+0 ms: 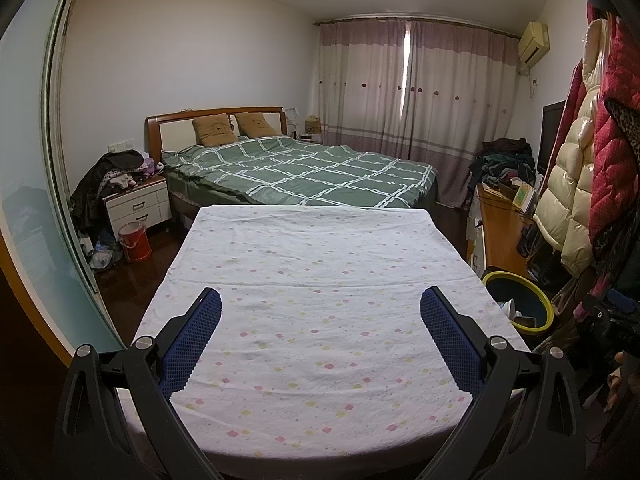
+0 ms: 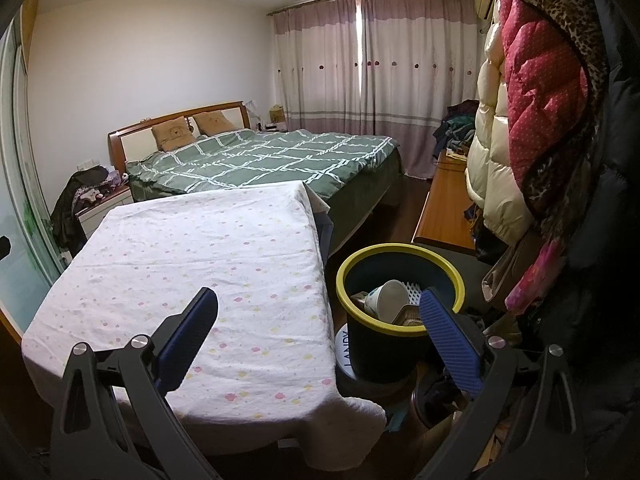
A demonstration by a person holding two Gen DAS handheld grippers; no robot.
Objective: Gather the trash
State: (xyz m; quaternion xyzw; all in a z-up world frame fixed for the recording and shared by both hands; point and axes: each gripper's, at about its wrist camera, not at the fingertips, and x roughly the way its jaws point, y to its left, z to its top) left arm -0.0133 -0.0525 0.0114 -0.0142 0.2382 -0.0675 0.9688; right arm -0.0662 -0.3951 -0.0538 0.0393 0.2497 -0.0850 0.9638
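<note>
A dark bin with a yellow rim [image 2: 400,264] stands to the right of the cloth-covered table [image 2: 192,248]. It holds a white cup [image 2: 390,300] and other trash. The bin also shows in the left wrist view [image 1: 520,300], at the table's right edge. My left gripper [image 1: 320,312] is open and empty above the near part of the table [image 1: 316,280]. My right gripper [image 2: 318,312] is open and empty, over the table's right edge, with its right finger [image 2: 444,328] in front of the bin.
A bed with a green checked cover [image 1: 296,172] lies beyond the table. A white nightstand [image 1: 138,208] and a red bucket [image 1: 134,242] stand at the left. A wooden desk [image 2: 446,204] and hanging coats [image 2: 532,120] fill the right side.
</note>
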